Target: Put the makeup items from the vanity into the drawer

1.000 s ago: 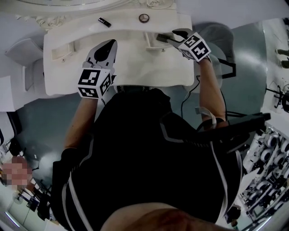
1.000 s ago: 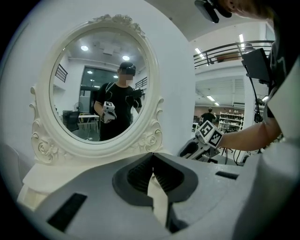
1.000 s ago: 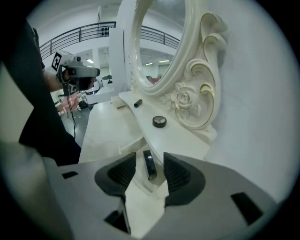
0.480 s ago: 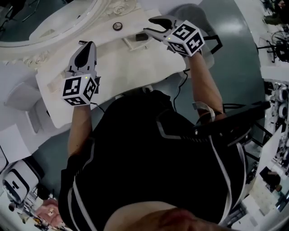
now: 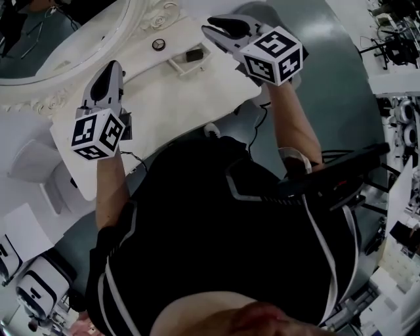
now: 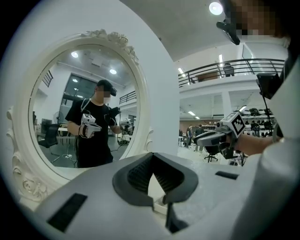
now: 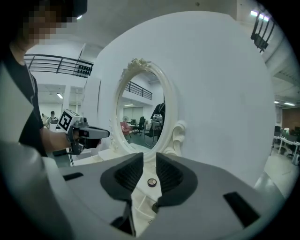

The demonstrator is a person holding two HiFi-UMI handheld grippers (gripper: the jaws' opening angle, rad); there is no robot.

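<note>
The white vanity top [image 5: 197, 98] has a small drawer [image 5: 176, 65] open at its back, with a dark makeup item [image 5: 194, 54] lying in it. A round compact [image 5: 158, 44] [image 7: 151, 183] sits on the top near the mirror base. My right gripper [image 5: 211, 27] [image 7: 150, 157] hovers above and to the right of the drawer. Its jaws are closing with a gap still showing and nothing between them. My left gripper [image 5: 110, 67] [image 6: 152, 159] is raised over the left of the vanity, its tips together and empty.
The oval ornate mirror [image 5: 65, 33] [image 6: 79, 103] stands behind the vanity top. A grey seat [image 5: 289, 16] is to the right of the vanity. Benches with equipment [image 5: 400, 59] line the right side. A cable [image 5: 257, 128] hangs by the vanity's front edge.
The right gripper has lifted away from the drawer, leaving the dark item inside, and its jaws have narrowed. The head view has swung, so the vanity now lies slanted.
</note>
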